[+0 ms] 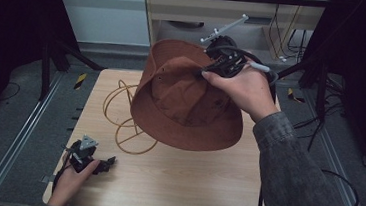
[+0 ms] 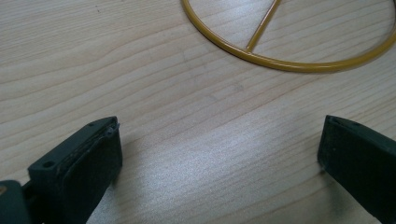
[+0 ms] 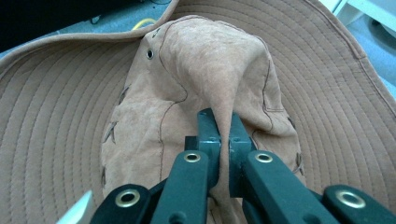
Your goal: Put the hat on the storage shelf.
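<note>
A brown suede bucket hat (image 1: pixel 186 103) hangs in the air over the back half of the table, its brim spread wide. My right gripper (image 1: pixel 209 71) is shut on a pinched fold of the hat's crown (image 3: pixel 219 88); the jaws clamp the fold from both sides. A yellow wire hat stand (image 1: pixel 122 115) sits on the table below and left of the hat, partly hidden by the brim. My left gripper (image 1: pixel 108 162) rests low at the table's front left, open, with bare wood between its jaws (image 2: pixel 219 158). The stand's round base ring (image 2: pixel 289 63) lies just ahead of it.
The light wooden table (image 1: pixel 184 183) has open surface across its front and right. A person's right sleeve crosses the right front corner. Black frame bars and cables surround the table; a shelf stands behind it.
</note>
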